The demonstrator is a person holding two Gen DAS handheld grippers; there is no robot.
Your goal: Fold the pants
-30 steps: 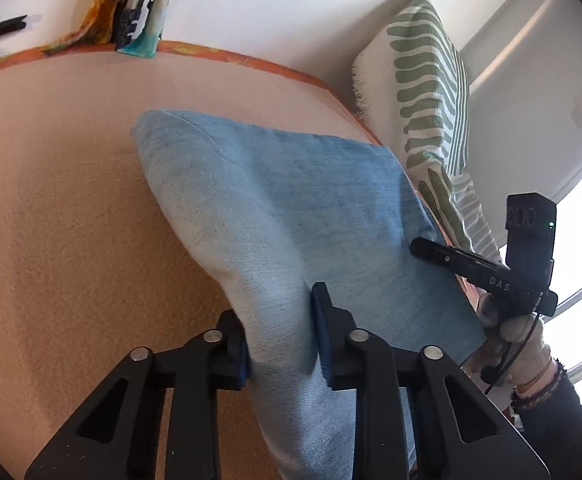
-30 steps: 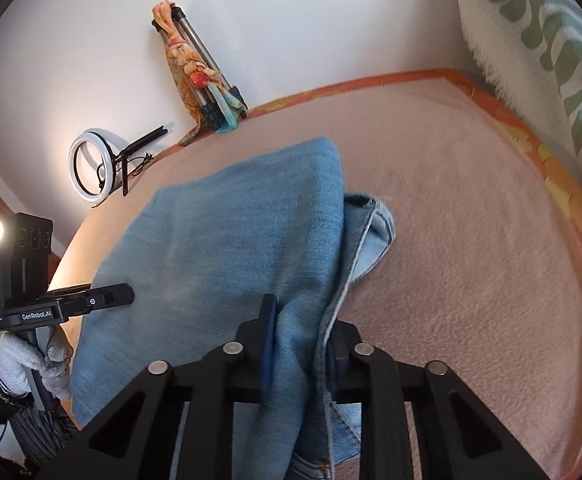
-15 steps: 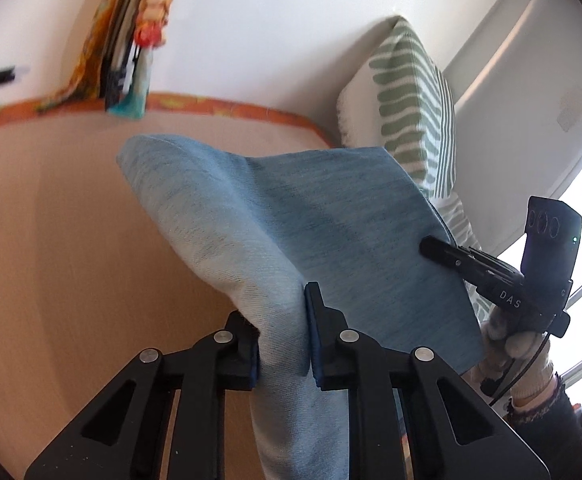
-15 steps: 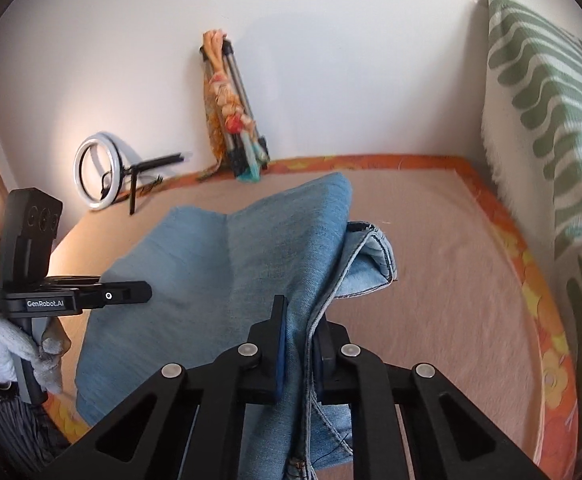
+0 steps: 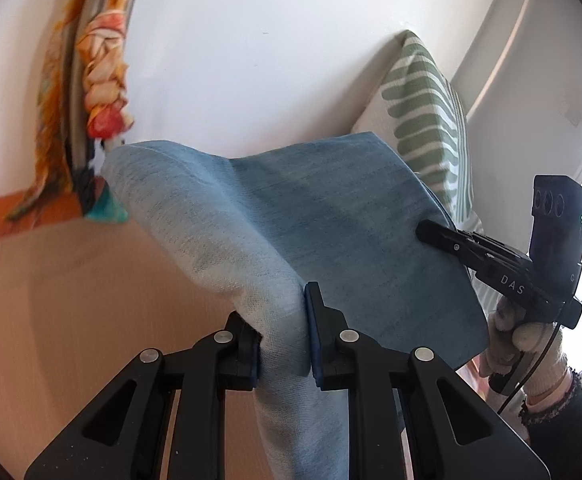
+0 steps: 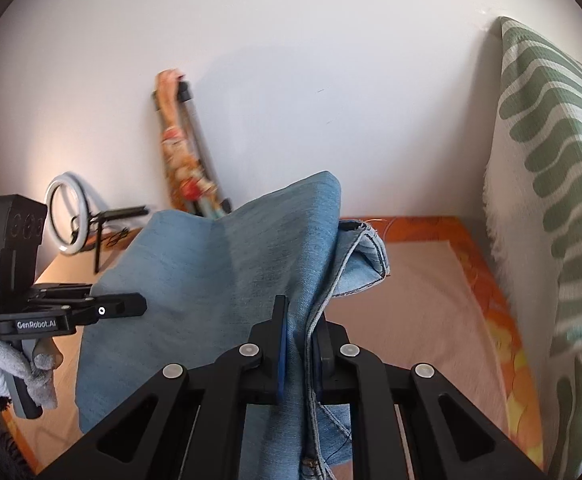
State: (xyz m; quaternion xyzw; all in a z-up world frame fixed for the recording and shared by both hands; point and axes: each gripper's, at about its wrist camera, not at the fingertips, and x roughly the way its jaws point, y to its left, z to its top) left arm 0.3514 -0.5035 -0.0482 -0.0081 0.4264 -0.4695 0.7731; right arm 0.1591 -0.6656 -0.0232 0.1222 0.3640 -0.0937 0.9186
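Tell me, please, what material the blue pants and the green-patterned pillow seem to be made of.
The pants look like light blue denim: a matte, faded twill weave, with a stitched seam and a raw, fraying edge at the waist side. The pillow seems to have a woven, ribbed cover, perhaps cotton, cream with a green printed pattern and a frayed fringe along its edge. The exact fibre cannot be told.

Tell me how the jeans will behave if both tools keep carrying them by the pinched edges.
The jeans will likely sag and swing: the denim already dips between the left tool and the right tool and hangs limp below each. They look fairly heavy, since the cloth is doubled. Slipping seems unlikely, since the weave looks coarse and both jaws are closed on thick folds.
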